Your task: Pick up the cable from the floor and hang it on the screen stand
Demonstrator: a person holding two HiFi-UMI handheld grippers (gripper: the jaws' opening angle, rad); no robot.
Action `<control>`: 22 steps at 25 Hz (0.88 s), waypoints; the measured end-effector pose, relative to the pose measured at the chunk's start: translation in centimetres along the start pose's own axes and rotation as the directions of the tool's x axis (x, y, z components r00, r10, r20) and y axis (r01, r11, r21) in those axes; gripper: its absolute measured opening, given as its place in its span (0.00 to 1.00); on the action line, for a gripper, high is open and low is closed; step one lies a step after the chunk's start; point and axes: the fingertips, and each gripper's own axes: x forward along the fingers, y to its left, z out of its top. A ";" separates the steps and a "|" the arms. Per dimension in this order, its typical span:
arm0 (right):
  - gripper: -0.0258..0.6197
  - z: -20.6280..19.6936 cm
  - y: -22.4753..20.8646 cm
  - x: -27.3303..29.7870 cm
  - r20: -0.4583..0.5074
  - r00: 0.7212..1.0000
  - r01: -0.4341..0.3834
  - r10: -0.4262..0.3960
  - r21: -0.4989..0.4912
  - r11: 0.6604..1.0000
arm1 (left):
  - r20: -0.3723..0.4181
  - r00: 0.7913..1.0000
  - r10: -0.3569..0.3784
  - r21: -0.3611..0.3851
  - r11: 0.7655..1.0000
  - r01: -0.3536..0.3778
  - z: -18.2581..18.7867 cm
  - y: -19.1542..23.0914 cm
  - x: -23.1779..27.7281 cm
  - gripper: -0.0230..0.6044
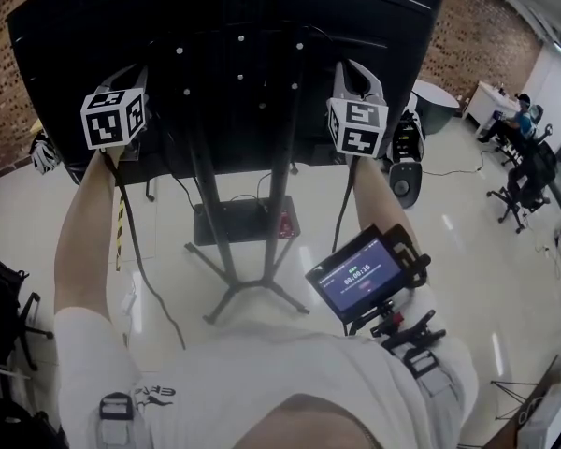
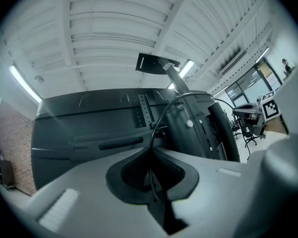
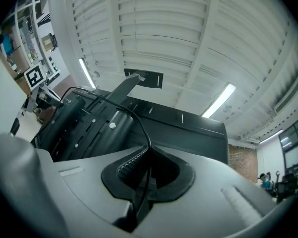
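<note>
Between the left gripper (image 2: 151,155) and right gripper (image 3: 148,157), the thin black cable (image 2: 160,115) is lost against the large black flat screen (image 1: 84,54) in the head view — the screen's top is cut off.

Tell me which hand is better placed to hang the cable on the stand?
Probably right: both grippers are shut on the cable, but the right gripper is nearer the posts of the screen stand than the left gripper.
</note>
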 end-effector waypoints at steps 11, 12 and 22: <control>0.08 1.6 -0.4 2.2 -0.060 0.994 0.073 -0.090 -0.243 0.967 | -0.073 0.994 0.077 0.043 0.996 -0.074 2.4 1.4 0.3 0.07; 0.08 1.5 -0.3 2.3 -0.070 0.993 0.071 -0.092 -0.262 0.962 | -0.081 0.993 0.081 0.044 0.996 -0.078 2.4 1.5 0.2 0.07; 0.08 0.6 1.5 2.4 -0.100 0.991 0.043 -0.091 -0.408 0.912 | -0.109 0.987 0.121 0.104 0.989 -0.109 2.3 1.5 -0.1 0.07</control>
